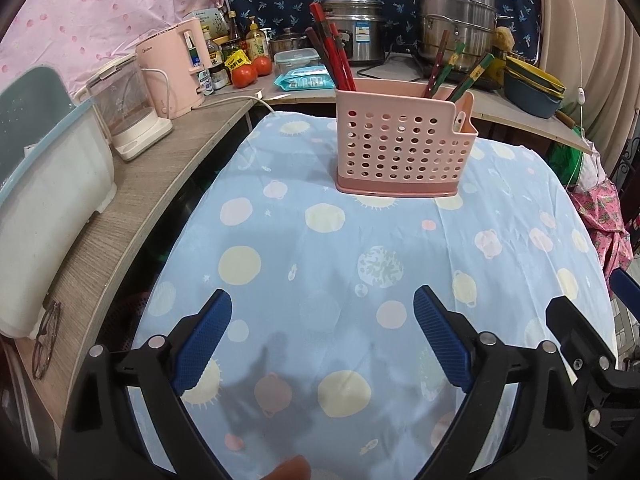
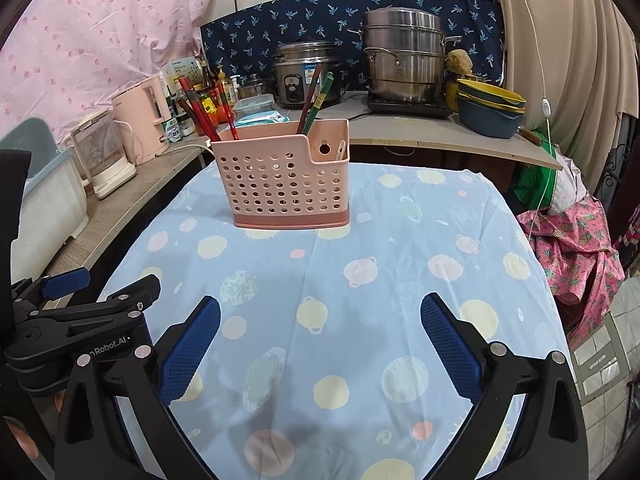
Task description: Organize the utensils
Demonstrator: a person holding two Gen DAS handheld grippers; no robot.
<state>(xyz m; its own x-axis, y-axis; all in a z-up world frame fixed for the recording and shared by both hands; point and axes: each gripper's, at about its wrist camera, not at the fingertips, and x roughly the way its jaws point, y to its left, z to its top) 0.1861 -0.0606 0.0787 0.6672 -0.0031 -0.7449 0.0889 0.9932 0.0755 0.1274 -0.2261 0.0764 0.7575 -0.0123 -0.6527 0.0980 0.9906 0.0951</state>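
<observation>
Both the left gripper [image 1: 322, 316] and right gripper [image 2: 320, 320] hang spread and empty, well short of the perforated pink plastic utensil caddy [image 1: 402, 146]; any reach for its red chopsticks [image 1: 334, 54] should pinch near their tops.

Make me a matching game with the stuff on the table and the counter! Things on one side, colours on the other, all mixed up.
Things:
1. utensil holder
2. tablecloth
3. tomatoes
4. big steamer pot

Colours:
A. silver
B. pale blue with planets
C. pink
D. red

Pairs: 1-C, 2-B, 3-D, 4-A.

Both the left gripper and the right gripper are open and hold nothing.
</observation>
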